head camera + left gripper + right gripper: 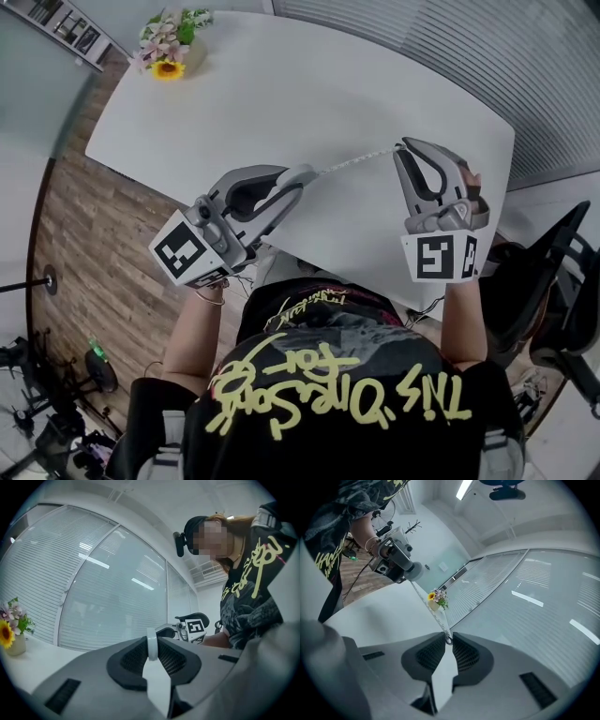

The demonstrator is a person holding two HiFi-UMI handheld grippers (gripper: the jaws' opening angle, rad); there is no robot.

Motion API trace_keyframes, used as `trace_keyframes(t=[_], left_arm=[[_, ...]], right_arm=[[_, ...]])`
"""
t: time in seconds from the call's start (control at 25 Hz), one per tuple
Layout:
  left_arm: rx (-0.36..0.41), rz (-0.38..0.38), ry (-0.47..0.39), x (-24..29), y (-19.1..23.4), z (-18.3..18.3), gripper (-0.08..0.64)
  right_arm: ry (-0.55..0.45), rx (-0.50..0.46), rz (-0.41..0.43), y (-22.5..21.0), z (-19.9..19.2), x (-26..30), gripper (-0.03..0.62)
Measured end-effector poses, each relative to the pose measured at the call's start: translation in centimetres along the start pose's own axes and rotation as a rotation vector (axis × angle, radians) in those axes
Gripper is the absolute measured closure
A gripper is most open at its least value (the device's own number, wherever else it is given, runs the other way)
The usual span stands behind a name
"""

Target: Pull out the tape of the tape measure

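I hold both grippers up over the white table [281, 94], with a thin white tape [356, 161] stretched between them. The left gripper [302, 176] is shut on the small round tape measure case [151, 641], seen edge-on between its pads. In the right gripper view the case [414, 571] shows as a pale disc in the far gripper. From it the marked tape [431, 606] runs to the right gripper [447, 638]. The right gripper [403, 147] is shut on the tape's end, at about the same height as the left one.
A small pot of flowers [169, 52] stands at the table's far left corner. A black office chair [553, 281] is at my right, beside the table's edge. Wooden floor [103, 244] lies to the left, and window blinds [487, 37] run behind the table.
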State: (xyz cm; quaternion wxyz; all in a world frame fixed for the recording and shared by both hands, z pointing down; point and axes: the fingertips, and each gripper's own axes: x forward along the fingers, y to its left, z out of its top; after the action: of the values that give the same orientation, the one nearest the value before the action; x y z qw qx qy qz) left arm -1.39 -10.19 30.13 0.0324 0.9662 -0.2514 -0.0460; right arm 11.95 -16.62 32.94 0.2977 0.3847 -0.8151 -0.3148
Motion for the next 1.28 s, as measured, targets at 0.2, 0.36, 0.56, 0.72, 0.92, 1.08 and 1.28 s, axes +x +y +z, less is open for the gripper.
trace_keyframes(t=[0.2,0.36,0.56,0.72,0.92,1.08,1.28], left_arm=[[-0.017,-0.017,-0.003,-1.0,1.7,0.3,0.506],[-0.022,-0.038,0.004,-1.9,3.2,0.6,0.506],[-0.006,-0.061,0.020,-2.8,5.0,1.0,0.506],[-0.012,-0.067,0.023,-3.8,7.1,0.9,0.506],[0.006,-0.073,0.024,-4.5,7.9,1.4,0.506],[0.016,-0.069,0.021,-5.3,8.6,2.1,0.506],[0.023,-0.076,0.026,-6.3,9.5,2.3,0.506]], right_arm=[[0.047,0.037,-0.047,-0.9,-0.2,0.8,0.540],[0.082,0.046,-0.083,-1.4,0.0,1.6,0.540],[0.110,0.057,-0.121,-2.0,0.3,2.8,0.540],[0.112,0.054,-0.144,-2.3,0.7,4.5,0.540],[0.115,0.050,-0.158,-2.4,1.0,5.3,0.540],[0.113,0.056,-0.183,-2.9,1.6,5.7,0.540],[0.125,0.057,-0.205,-3.8,1.7,6.3,0.540]])
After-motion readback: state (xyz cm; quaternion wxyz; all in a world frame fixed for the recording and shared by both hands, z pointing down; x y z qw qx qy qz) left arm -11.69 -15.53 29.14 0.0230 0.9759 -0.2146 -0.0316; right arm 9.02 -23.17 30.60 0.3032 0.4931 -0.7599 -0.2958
